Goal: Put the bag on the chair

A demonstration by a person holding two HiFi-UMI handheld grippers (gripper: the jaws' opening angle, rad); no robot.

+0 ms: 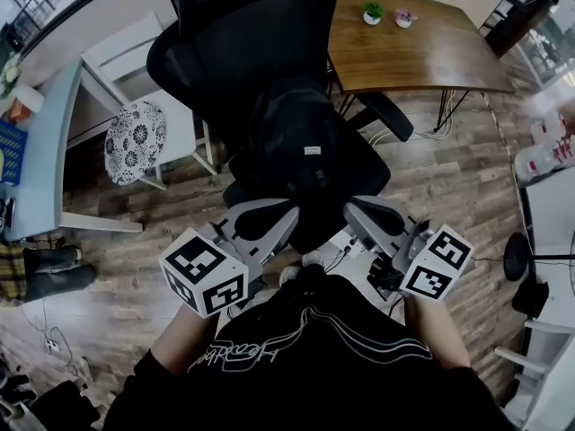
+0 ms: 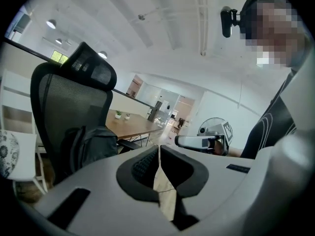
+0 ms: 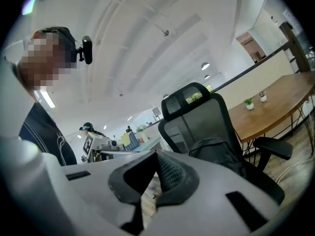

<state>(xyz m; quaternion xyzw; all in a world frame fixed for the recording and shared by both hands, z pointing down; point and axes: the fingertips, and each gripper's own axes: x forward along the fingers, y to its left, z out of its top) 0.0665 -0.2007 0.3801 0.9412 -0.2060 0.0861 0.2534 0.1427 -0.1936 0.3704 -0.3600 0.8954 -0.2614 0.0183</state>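
While one bag sits on one chair mid-frame, your left claw and right claw are both closed, empty.

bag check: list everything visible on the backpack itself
The bag is a black backpack in soft fabric, with a rounded top, a strap showing along one side and a small white label on its front. It sits upright on the seat of the black mesh office chair, leaning against the backrest. Only the chair touches it.
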